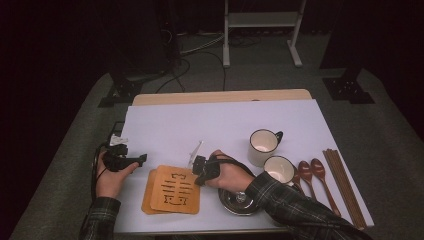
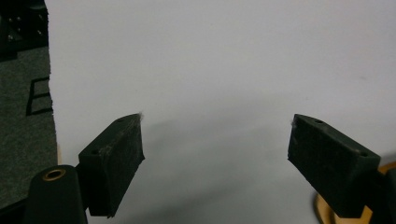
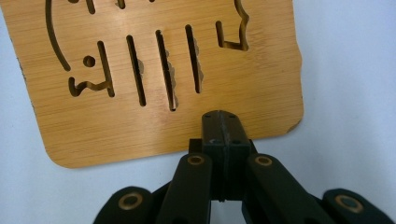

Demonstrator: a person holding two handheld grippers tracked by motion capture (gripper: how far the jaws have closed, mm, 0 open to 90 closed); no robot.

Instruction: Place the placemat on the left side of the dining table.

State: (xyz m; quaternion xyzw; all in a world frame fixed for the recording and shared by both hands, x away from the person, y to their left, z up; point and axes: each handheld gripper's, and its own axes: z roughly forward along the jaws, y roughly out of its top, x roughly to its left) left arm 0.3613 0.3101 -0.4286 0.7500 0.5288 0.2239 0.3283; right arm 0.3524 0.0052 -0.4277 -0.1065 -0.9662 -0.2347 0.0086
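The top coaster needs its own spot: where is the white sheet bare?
The far half of the white sheet is bare, beyond the coaster stack and left of the mugs. The right front corner is crowded: saucer, spoons, chopsticks.

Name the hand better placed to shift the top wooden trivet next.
Right. The right gripper sits shut at the top wooden trivet edge; the left gripper stands open over bare white table cover.

Two stacked bamboo trivets [image 1: 172, 191] with cut-out slots lie flat near the table's front edge.
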